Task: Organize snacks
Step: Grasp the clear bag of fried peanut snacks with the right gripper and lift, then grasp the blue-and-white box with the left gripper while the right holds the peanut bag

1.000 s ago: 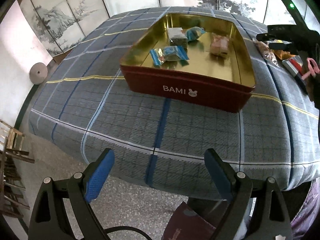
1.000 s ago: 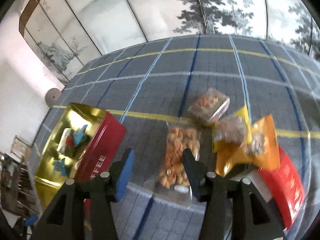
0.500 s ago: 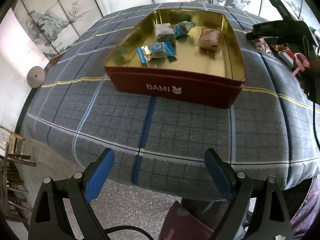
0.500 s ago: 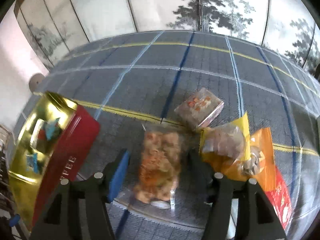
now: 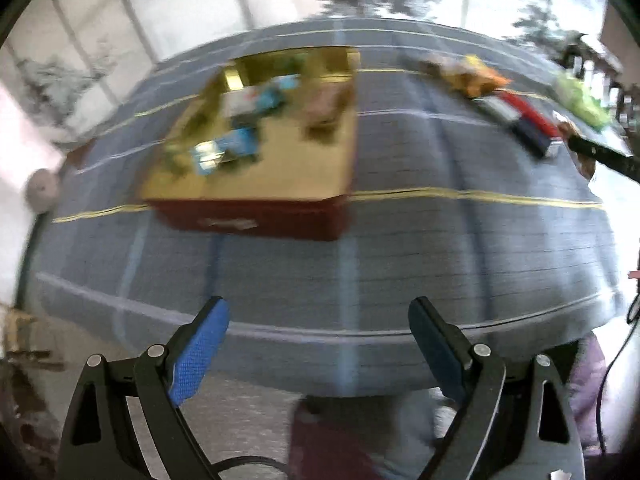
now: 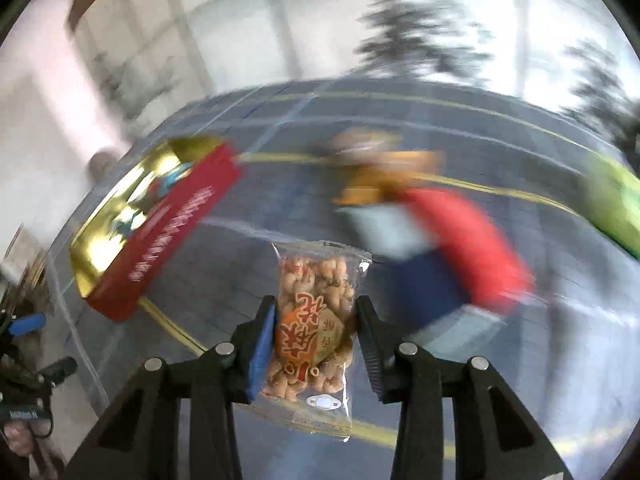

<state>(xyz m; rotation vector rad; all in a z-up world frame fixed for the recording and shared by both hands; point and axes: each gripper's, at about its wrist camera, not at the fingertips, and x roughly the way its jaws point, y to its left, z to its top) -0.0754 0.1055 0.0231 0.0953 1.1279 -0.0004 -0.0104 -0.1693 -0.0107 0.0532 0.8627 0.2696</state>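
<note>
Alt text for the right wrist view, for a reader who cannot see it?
The right gripper, jaws closing, pinches a clear peanut bag above a plaid tablecloth. Motion-blurred behind: an open red tin at left, orange and red packets at right.

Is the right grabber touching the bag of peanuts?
Touching. In the right wrist view, the right gripper has its closing jaws pressed against both sides of the peanut bag, which hangs clear of the tablecloth.

Red tin (image 5: 256, 220) with gold inside on blue-grey plaid tablecloth (image 5: 460, 248).
</note>
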